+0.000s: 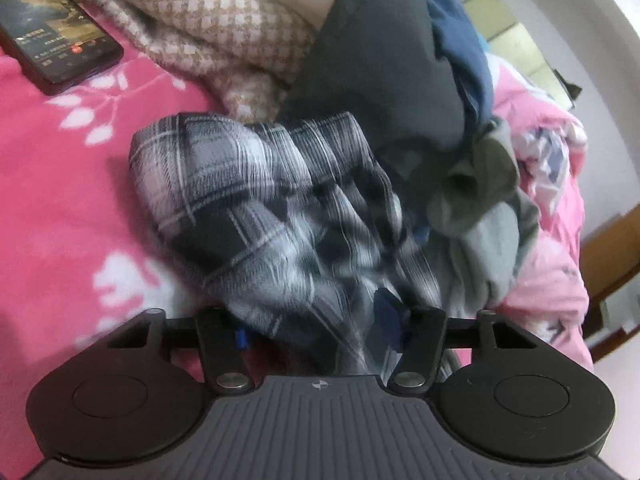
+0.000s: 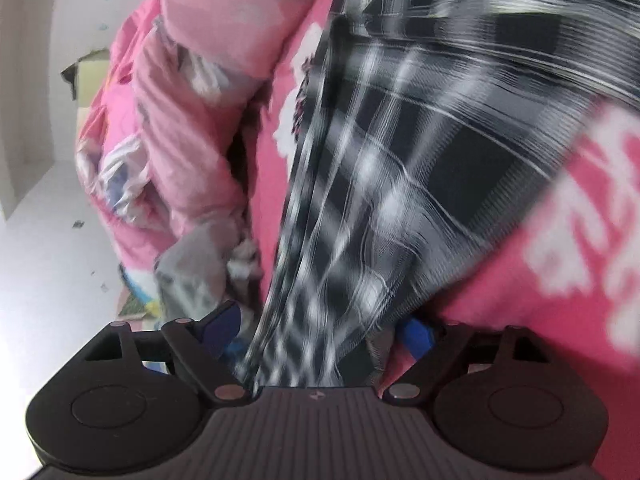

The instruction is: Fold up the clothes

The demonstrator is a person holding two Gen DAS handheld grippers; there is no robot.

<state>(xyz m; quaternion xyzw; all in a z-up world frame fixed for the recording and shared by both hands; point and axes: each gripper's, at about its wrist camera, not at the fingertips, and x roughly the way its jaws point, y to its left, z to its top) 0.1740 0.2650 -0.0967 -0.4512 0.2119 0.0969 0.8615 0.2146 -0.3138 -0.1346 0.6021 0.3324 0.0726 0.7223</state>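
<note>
Between the fingers of the left gripper (image 1: 316, 330), a fold of the black-and-white plaid garment (image 1: 248, 200), bunched and running down out of sight under the housing; jaws about half apart, cloth filling the gap, pad contact too blurred to call. Same plaid garment (image 2: 400, 180) between the fingers of the right gripper (image 2: 320, 330) as well, hanging as a gathered strip through a wide gap; blue pads (image 2: 416, 334) set well out to either side, no clear pressing on the cloth, so whether gripped cannot be told. Rest of the plaid spread loosely across the pink floral blanket (image 1: 52, 184), rumpled, not yet squared.

Just beyond it in the left view, piled clothes in the way: a grey-green crumpled garment (image 1: 488, 208) touching the plaid's right edge, a dark grey garment (image 1: 380, 52) behind that, a blue one (image 1: 460, 28) over the dark grey, and a beige houndstooth cloth (image 1: 200, 20) heaped at the back. Far left on the blanket, a phone (image 1: 52, 28) lying flat, screen lit, apart from the plaid.

Off to the right in the left view, and left in the right view, a paler pink quilt (image 2: 180, 140) bunched up with white and blue print. Past it, pale floor (image 2: 48, 280) and a white wall, with a wooden edge low at the right of the left view.
</note>
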